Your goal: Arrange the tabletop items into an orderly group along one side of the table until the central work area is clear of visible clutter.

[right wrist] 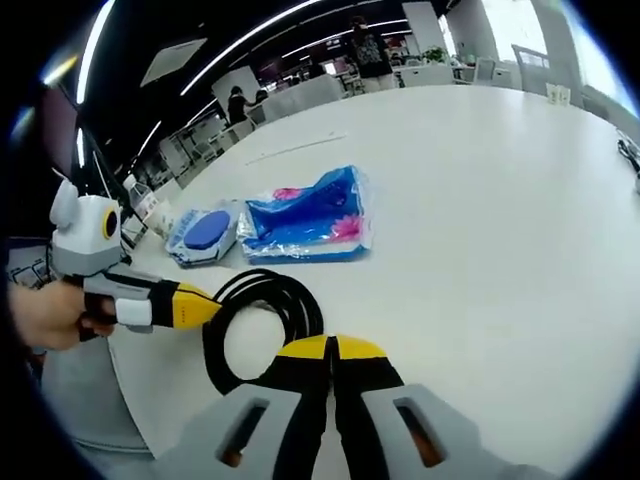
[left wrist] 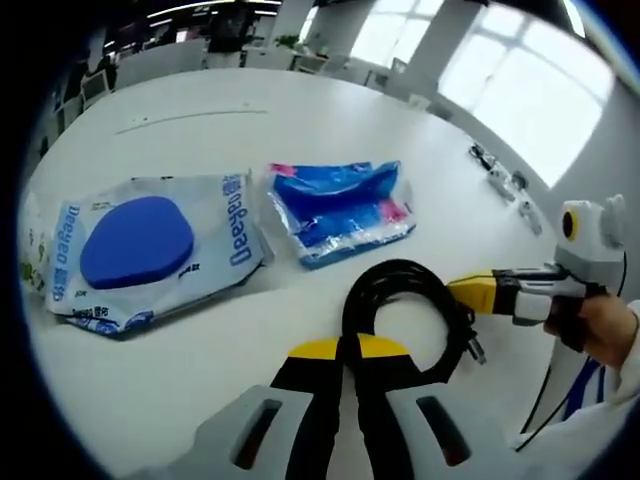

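A coiled black cable (left wrist: 402, 275) lies on the white table (left wrist: 250, 120) near its edge. My left gripper (left wrist: 340, 348) is shut with its yellow tips on the coil's near side. My right gripper (left wrist: 468, 294) comes in from the right, shut on the coil's right side. In the right gripper view the cable (right wrist: 258, 292) loops between my right gripper (right wrist: 330, 347) and the left gripper (right wrist: 205, 305), both closed on it. Behind the coil lie a white pouch with a blue oval (left wrist: 150, 250) (right wrist: 205, 233) and a blue plastic pack (left wrist: 340, 210) (right wrist: 310, 215), side by side.
A person's hand (left wrist: 600, 330) (right wrist: 45, 315) holds each gripper's handle. Small dark items (left wrist: 500, 180) sit near the table's far right edge. The table (right wrist: 480, 200) stretches wide and bare beyond the packs. Chairs and desks stand in the background.
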Available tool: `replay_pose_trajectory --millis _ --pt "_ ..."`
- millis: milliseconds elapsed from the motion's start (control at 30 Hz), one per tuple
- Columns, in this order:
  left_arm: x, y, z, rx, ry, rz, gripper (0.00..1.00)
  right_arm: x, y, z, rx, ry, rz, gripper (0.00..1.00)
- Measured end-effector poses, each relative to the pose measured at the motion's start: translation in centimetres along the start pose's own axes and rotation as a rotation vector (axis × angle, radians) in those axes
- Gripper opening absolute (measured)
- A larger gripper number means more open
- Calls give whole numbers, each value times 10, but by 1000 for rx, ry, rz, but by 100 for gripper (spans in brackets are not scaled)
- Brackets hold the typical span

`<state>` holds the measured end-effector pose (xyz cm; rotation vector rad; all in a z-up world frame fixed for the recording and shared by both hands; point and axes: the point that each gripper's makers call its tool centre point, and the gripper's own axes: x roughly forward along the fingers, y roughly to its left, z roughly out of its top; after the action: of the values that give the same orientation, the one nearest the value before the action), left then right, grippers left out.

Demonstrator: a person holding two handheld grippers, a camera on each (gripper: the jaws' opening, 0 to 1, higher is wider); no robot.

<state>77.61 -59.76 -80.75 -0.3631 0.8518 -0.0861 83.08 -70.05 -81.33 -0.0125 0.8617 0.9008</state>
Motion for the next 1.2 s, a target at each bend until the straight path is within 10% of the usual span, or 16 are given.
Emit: replay_pose_trajectory --millis 300,467,667,800,1200 --pt "1 6 5 83 -28 43 12 -5 6 12 -81 -49 -14 0" --pt "-8 2 22 125 -130 38 43 -16 10 34 -110 -135 -14 9" --pt "-13 -15 31 190 -168 12 76 -20 16 36 -94 -145 1 41" --pt "-12 -14 25 99 -127 9 91 -22 18 35 -91 -150 14 59" --pt "-31 -13 21 113 -123 -8 92 -35 18 34 -69 -164 0 64"
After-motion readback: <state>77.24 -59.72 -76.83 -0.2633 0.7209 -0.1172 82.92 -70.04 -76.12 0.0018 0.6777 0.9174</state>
